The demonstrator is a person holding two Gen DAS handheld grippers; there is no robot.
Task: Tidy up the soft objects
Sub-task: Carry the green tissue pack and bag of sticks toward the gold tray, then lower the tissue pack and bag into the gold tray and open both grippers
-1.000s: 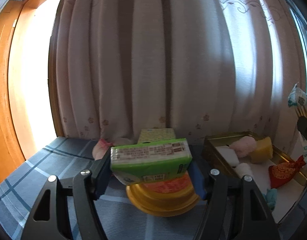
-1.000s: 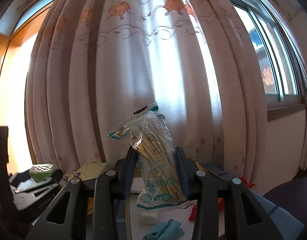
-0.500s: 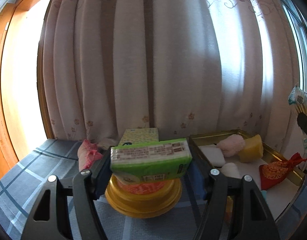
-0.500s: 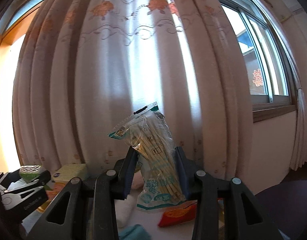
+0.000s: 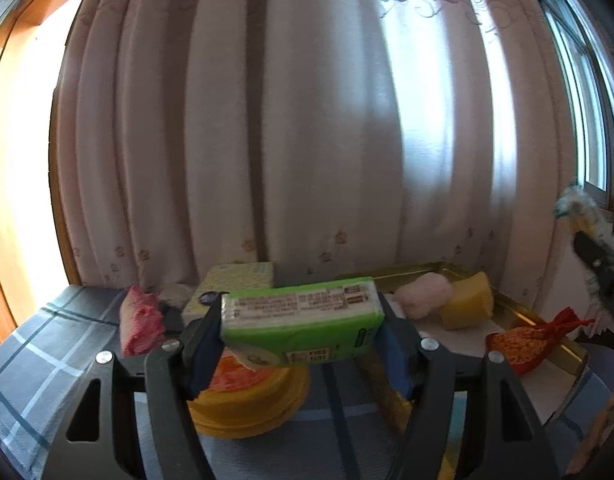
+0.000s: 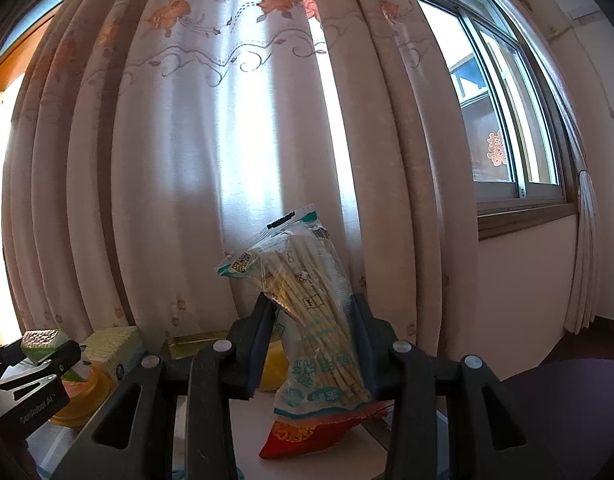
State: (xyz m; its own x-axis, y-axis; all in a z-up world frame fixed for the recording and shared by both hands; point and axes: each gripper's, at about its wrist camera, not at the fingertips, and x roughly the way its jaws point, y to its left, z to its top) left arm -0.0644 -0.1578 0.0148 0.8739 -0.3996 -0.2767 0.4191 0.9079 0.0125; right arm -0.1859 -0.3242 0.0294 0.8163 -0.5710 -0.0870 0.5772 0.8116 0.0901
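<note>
My left gripper point(image 5: 301, 332) is shut on a green tissue pack point(image 5: 303, 322), held level above a yellow round tub point(image 5: 247, 404) with an orange lid. My right gripper point(image 6: 313, 344) is shut on a clear bag of cotton swabs point(image 6: 307, 316), held upright above a gold tray point(image 5: 547, 340). The tray holds a pink puff point(image 5: 425, 294), a yellow sponge point(image 5: 467, 300) and a red pouch point(image 5: 527, 342). The red pouch point(image 6: 307, 434) shows below the bag in the right wrist view. The right gripper with its bag shows at the right edge of the left wrist view point(image 5: 595, 256).
A yellow-green tissue box point(image 5: 235, 286) and a pink cloth point(image 5: 141, 320) lie behind the tub on the blue checked tablecloth point(image 5: 35, 352). A pale curtain point(image 5: 307, 140) hangs close behind the table. A window point(image 6: 503, 120) is at the right.
Both grippers have swung to the right, each still holding its item. The tray contents now sit closer to centre in both views.
</note>
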